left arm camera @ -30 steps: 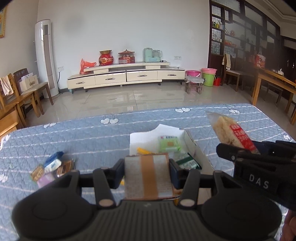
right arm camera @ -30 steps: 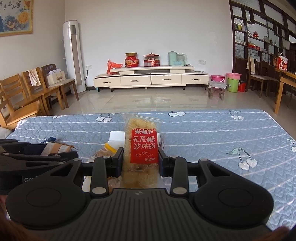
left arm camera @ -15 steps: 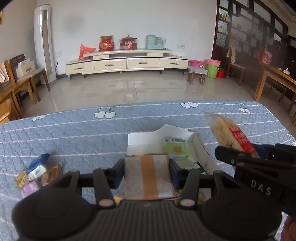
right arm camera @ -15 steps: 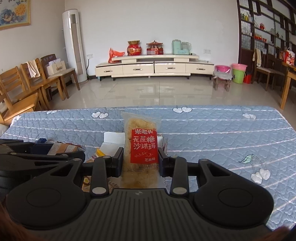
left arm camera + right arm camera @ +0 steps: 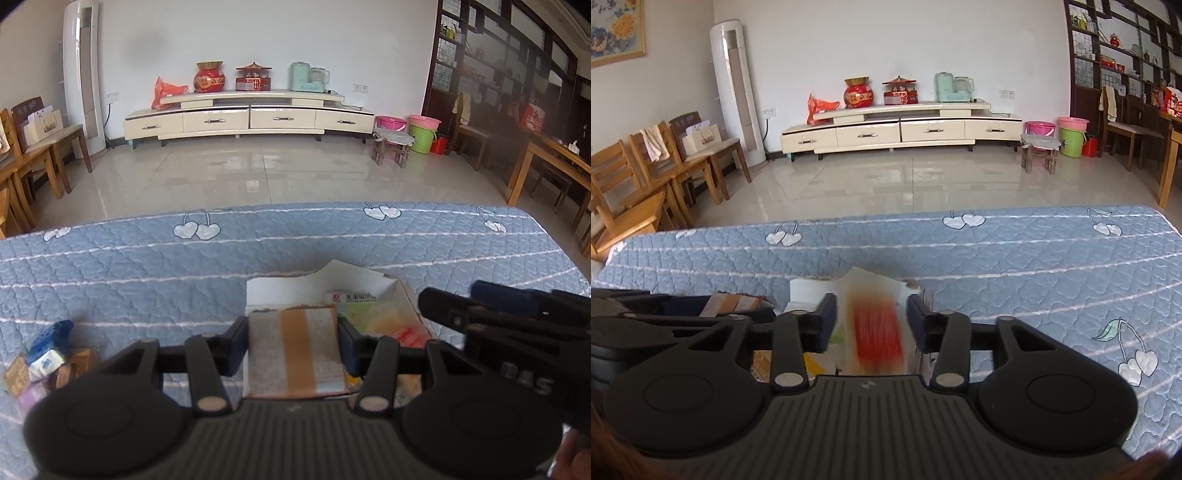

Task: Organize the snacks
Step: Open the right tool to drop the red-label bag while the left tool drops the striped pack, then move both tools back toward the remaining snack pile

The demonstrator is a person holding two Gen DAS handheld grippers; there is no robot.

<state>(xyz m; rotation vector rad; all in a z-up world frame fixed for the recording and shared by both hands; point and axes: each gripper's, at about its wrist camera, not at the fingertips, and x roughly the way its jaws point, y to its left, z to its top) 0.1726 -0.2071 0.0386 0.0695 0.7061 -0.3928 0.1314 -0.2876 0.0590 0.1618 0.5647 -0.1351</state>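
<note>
My left gripper [image 5: 293, 334] is shut on a flat grey packet with a tan stripe [image 5: 295, 354], held over the near end of an open white box [image 5: 280, 288]. In the right wrist view my right gripper [image 5: 871, 310] hangs over the same box [image 5: 809, 291]; its jaws are opening. The red-labelled rice-crisp packet [image 5: 877, 332] sits blurred between them, with a gap on each side. A green-and-white packet [image 5: 354, 297] lies inside the box. The right gripper [image 5: 480, 314] reaches in from the right beside my left one.
A small heap of loose snacks [image 5: 44, 362] lies on the blue quilted cover [image 5: 147, 266] left of the box. The cover's right side [image 5: 1052, 266] is bare. Beyond the table's far edge are tiled floor, wooden chairs and a low TV cabinet.
Both grippers moved forward and slightly down over the box. The right jaws parted and the red-labelled packet, held upright before, now drops blurred between them. The left grip is unchanged.
</note>
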